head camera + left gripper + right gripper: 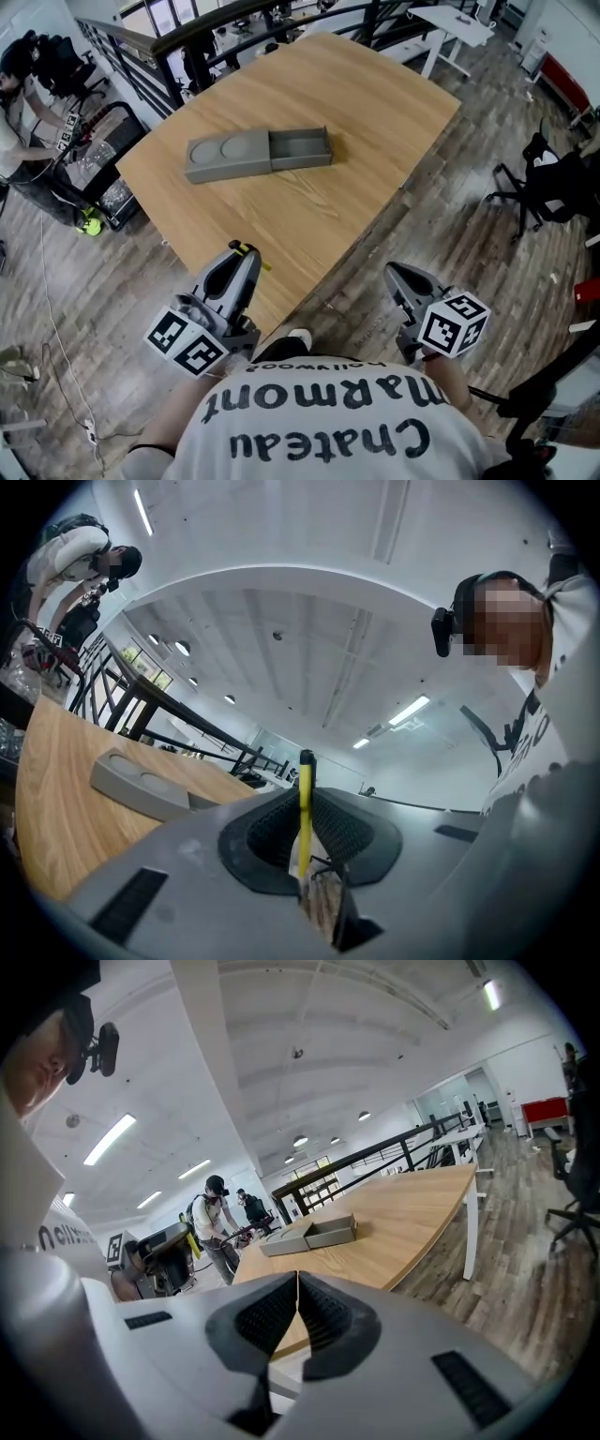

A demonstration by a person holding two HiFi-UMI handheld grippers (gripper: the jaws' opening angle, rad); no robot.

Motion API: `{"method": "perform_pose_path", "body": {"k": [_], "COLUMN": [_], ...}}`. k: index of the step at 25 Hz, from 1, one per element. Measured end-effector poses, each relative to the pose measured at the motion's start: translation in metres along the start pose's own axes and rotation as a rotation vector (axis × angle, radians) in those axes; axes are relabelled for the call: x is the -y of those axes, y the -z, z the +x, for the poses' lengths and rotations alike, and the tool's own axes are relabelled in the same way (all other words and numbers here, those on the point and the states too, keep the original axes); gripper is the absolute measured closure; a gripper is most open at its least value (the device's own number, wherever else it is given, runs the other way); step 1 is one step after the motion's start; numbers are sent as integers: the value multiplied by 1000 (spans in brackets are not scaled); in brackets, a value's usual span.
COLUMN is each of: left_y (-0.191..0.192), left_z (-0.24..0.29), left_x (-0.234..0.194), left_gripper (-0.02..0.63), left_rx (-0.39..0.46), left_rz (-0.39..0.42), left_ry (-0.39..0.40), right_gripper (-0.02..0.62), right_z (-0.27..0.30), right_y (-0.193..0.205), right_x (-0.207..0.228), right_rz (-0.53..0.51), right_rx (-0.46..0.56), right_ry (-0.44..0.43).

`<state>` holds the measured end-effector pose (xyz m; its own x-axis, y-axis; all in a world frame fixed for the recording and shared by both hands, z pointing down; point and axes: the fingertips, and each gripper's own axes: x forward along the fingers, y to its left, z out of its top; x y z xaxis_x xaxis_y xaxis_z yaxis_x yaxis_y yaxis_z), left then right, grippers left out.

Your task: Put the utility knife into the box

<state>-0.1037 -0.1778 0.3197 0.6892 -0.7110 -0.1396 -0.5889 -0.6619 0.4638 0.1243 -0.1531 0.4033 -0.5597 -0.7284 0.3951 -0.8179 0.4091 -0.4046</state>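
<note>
A wooden table [375, 122] stands near a black chair [548, 178].

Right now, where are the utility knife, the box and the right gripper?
utility knife [305, 808]: left gripper view, its yellow edge.
box [230, 155]: head view, its covered part.
right gripper [297, 1288]: right gripper view, between closed tips.

The box [258, 153] on the pale wood-grain table [375, 112] is grey; the utility knife [305, 803] is yellow, black-tipped.
</note>
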Motion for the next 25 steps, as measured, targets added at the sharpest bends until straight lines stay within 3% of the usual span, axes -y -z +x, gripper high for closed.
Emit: {"method": "perform_pose_path", "body": {"k": [10,25], "left_y": [-13,-9], "left_z": [20,33], "left_x": [-56,-75], "left_gripper": [565,565], "left_rx": [0,-17], "left_rz": [-12,-33], "left_ry": [-23,-23], "right_gripper": [584,584], "right_z": [61,72], "right_y": [-16,-14], "right_x": [-1,9], "right_rz": [-5,6], "right_rx": [-23,-24], "right_ry": [-30,-11]}}
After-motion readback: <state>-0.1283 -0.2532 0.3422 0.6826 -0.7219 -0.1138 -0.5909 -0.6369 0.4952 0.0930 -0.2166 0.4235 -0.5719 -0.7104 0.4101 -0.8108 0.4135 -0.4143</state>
